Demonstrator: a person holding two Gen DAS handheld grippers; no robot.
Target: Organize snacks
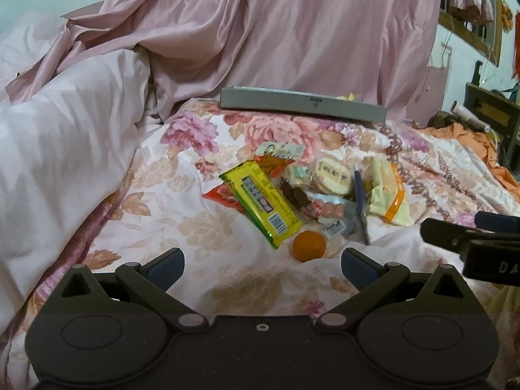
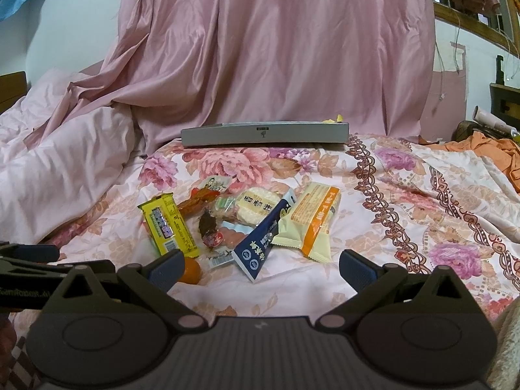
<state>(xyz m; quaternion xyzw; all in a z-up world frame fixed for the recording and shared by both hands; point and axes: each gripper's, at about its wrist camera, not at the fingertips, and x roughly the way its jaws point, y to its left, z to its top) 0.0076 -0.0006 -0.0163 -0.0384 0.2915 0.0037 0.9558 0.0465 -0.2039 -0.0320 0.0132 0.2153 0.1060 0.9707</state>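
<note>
Floral bedding (image 2: 406,195) is strewn with snack packets (image 2: 247,224) before a grey tray (image 2: 265,135). Both the left gripper (image 1: 262,265) and the right gripper (image 2: 260,266) are held spread, nothing gripped.

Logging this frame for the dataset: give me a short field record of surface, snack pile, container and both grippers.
surface: floral bedspread
snack pile: loose heap mid-bed, including yellow packet, navy packet, cream-orange packet, round rice cracker pack
fruit: orange, nearest item to left gripper
container: grey tray behind the pile, almost edge-on
left gripper: open, holding nothing
right gripper: open, holding nothing
</note>
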